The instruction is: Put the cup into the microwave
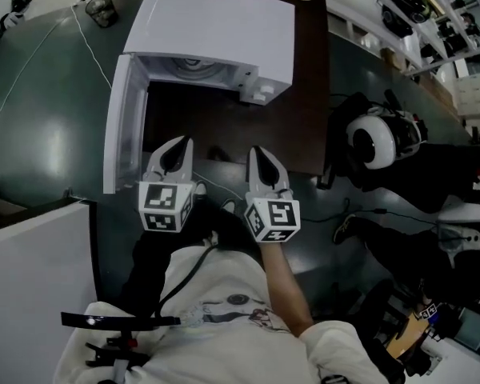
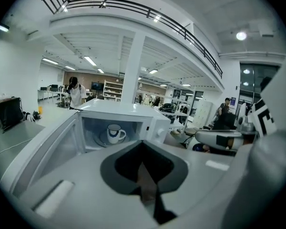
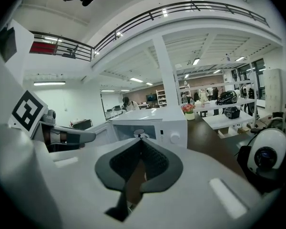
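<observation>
Cup [image 2: 115, 133], a white ceramic mug w/ a dark blue mark on its side, stands upright inside the white boxy microwave [image 2: 115, 109], on the round glass plate [image 2: 102, 138] in the cavity. From my left gripper [image 2: 142, 144] it's ahead and a bit left of the jaw tips, well apart from them. Left jaws are pressed together, nothing btwn them. Right gripper [image 3: 140, 142] is the same: jaws closed tip to tip and empty. In the right gripper view the cup's rim just peeks over those tips, inside the cavity. Microwave door [image 1: 118, 126] hangs wide open, off to the left gripper's left. In the head view I see both grippers side by side, near each other but not touching, tips aimed at the oven's open front, w/ a strip of dark brown tabletop [image 1: 304, 94] btwn tips and oven. White-and-black rounded headset [image 3: 264, 159] sits off to the right gripper's right.
</observation>
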Available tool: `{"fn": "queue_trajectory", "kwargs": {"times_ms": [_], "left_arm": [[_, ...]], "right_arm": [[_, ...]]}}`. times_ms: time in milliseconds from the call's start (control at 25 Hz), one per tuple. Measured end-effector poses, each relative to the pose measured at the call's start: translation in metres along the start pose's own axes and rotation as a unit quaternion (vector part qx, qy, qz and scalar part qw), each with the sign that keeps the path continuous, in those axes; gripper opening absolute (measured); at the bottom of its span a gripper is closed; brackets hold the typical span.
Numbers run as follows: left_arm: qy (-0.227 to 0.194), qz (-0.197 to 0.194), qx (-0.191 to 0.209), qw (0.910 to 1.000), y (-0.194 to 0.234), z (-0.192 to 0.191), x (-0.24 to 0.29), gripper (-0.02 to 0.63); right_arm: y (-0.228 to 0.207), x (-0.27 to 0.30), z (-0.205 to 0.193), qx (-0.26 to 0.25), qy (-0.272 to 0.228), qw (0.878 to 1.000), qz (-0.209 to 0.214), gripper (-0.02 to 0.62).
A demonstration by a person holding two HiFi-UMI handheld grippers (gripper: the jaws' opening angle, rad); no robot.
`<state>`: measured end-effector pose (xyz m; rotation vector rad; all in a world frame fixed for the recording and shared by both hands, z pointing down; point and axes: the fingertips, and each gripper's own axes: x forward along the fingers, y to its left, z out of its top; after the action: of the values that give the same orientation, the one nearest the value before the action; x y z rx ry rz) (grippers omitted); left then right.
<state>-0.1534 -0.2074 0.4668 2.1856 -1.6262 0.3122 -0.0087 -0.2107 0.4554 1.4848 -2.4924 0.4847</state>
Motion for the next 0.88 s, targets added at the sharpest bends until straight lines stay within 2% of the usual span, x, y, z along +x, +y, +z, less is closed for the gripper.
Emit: {"fn": "queue_trajectory", "kwargs": {"times_ms": [280, 600, 880], "left_arm": [[-0.018, -0.005, 0.02, 0.9996, -0.039, 0.003, -0.025, 0.0], [-0.026, 0.018, 0.032, 0.999, -0.087, -0.018, -0.078, 0.0], [-0.061, 0.01, 0.037, 0.9974, -0.127, -0.017, -0.117, -0.002]], "right_arm": [[-0.001, -0.045, 0.002, -0.005, -0.024, 1.0, 0.012, 0.002], [0.001, -0.121, -0.002, -0.027, -0.053, 0.998, 0.023, 0.002], [0.007, -0.167, -0.005, -0.045, -0.058, 0.997, 0.032, 0.002]]}}
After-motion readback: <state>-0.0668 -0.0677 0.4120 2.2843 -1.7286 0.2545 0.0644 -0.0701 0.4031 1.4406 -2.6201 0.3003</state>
